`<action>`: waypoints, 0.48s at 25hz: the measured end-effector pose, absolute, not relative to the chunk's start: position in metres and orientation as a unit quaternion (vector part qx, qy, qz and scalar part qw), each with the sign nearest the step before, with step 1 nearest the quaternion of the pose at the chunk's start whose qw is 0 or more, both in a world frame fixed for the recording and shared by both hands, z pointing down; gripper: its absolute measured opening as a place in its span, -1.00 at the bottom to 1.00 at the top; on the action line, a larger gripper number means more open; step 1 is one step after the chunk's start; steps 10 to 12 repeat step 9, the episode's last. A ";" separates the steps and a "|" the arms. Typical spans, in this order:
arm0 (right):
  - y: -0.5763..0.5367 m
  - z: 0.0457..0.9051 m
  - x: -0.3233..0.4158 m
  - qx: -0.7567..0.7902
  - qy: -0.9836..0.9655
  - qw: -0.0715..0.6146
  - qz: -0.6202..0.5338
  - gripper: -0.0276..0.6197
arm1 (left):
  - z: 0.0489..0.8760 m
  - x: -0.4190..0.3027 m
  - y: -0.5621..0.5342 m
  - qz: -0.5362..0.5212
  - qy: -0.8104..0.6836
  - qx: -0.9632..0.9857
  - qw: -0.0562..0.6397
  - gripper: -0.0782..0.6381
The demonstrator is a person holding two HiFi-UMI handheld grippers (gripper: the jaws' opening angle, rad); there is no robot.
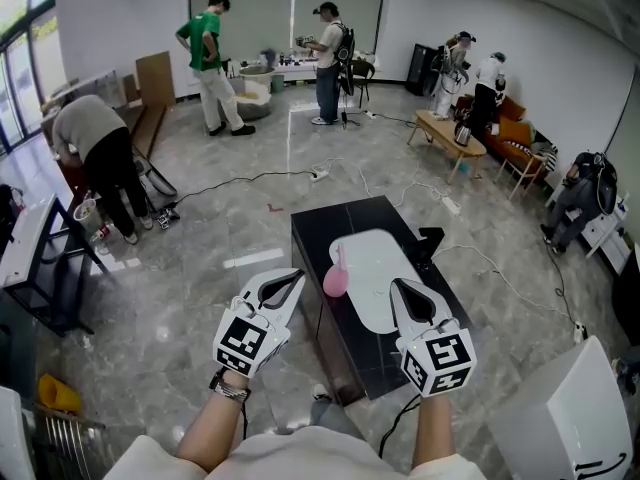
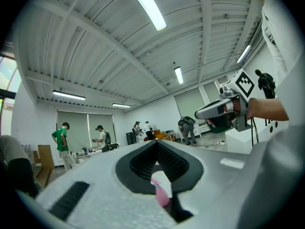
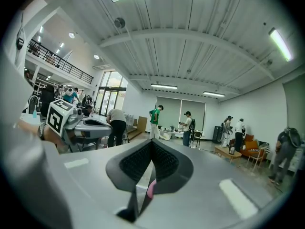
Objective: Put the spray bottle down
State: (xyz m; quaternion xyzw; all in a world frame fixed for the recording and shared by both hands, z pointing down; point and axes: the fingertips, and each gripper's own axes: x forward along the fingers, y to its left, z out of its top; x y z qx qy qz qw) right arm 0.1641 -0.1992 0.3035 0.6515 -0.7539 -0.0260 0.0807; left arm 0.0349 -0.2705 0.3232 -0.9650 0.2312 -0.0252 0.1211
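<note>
Tabletop (image 1: 330, 230): black, glossy, rectangular, standing on grey marbled floor (image 1: 200, 298). Carried on it: one white board (image 1: 380, 286) with rounded ends, flat along the middle, and one pink spray bottle (image 1: 335, 278) at the board's left edge.

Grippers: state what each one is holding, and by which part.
Nothing is held. The left gripper and the right gripper both have their jaws together with nothing between them; the pink spray bottle sits apart on the black table.
</note>
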 end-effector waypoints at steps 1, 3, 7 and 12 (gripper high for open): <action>-0.199 0.304 0.164 0.651 -0.754 0.081 -0.026 -0.90 | 0.324 0.035 -0.271 -0.025 0.232 -0.965 0.121 -0.78; -0.199 0.304 0.164 0.651 -0.754 0.081 -0.026 -0.90 | 0.324 0.035 -0.270 -0.025 0.232 -0.965 0.121 -0.78; -0.200 0.304 0.165 0.652 -0.753 0.083 -0.026 -0.90 | 0.325 0.035 -0.271 -0.027 0.232 -0.965 0.123 -0.78; -0.201 0.305 0.166 0.652 -0.753 0.084 -0.027 -0.90 | 0.325 0.037 -0.272 -0.026 0.231 -0.965 0.124 -0.78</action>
